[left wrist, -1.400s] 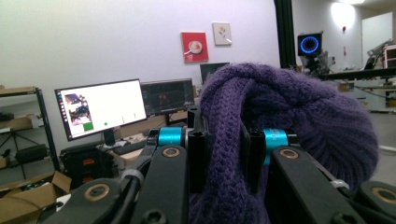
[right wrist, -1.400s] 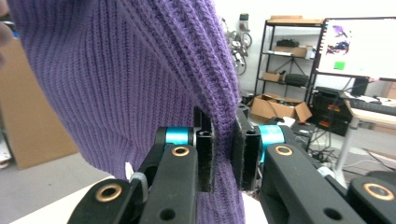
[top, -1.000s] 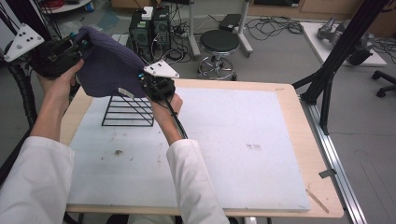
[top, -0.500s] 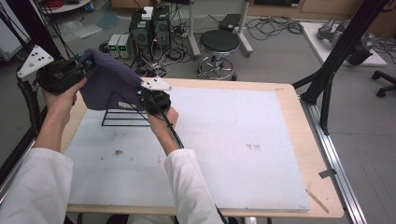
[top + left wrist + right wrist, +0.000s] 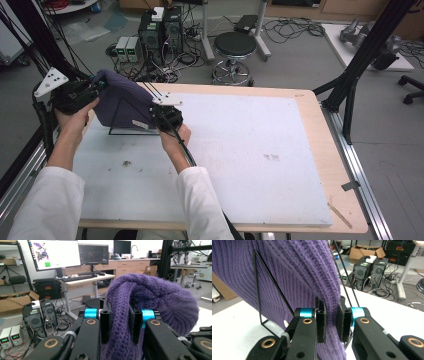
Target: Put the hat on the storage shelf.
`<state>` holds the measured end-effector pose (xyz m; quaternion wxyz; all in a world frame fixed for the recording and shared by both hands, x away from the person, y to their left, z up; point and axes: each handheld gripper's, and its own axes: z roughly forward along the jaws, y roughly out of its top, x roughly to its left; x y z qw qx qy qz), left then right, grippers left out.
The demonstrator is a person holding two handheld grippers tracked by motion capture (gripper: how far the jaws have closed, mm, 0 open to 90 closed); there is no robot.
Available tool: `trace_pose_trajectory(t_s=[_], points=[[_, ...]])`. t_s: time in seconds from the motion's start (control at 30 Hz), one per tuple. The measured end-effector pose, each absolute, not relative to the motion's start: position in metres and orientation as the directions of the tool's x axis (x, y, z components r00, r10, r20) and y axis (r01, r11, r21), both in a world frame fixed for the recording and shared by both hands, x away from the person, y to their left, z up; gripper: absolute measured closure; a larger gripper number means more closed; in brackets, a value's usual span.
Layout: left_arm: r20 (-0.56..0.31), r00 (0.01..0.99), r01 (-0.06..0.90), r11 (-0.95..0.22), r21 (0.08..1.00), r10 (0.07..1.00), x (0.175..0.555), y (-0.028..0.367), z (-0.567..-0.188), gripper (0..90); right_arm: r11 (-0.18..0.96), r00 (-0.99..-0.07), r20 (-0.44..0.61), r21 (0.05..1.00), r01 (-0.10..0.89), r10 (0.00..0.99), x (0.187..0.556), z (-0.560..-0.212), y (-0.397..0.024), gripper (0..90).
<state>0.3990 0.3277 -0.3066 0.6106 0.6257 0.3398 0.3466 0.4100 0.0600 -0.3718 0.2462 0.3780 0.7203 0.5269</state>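
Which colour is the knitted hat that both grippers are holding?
Purple. The knitted hat shows its colour best in the left gripper view.

A round black stool (image 5: 235, 44) is standing on the grey floor beyond the surface (image 5: 280, 150). Two computer towers (image 5: 161, 27) are sitting to its left among tangled cables, and two monitors (image 5: 72, 252) are glowing on a desk (image 5: 86, 280) beyond.

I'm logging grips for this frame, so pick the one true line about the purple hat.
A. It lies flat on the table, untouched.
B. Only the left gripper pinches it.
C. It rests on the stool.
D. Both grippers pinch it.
D: the hat's knit sits clamped between the left gripper's jaws, and its edge between the right gripper's jaws, beside the wire rack.
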Motion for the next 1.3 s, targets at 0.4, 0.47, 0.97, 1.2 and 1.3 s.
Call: trace_pose_trajectory(t_s=[0.4,0.47,0.97,1.2,1.3], points=[[-0.017,0.528,0.06,-0.018,0.998,0.849,0.401,0.329,-0.327,75.1,0.208,-0.588,0.047,0.911,0.357,0.807,0.414,-0.39,0.064,80.3],[-0.02,0.527,0.061,-0.015,0.998,0.849,0.401,0.329,-0.327,74.8,0.223,-0.593,0.031,0.91,0.35,0.805,0.413,-0.392,0.065,80.2],[-0.14,0.521,0.063,0.126,0.99,0.842,0.397,0.335,-0.324,37.3,0.168,-0.592,0.099,0.91,0.379,0.8,0.415,-0.388,0.05,36.2],[-0.143,0.522,0.058,0.132,0.99,0.841,0.396,0.336,-0.323,35.2,0.135,-0.579,0.114,0.92,0.369,0.807,0.417,-0.382,0.042,32.4],[-0.153,0.519,0.057,0.145,0.988,0.841,0.396,0.337,-0.324,34.6,0.133,-0.582,0.106,0.926,0.354,0.806,0.417,-0.38,0.04,30.3]])
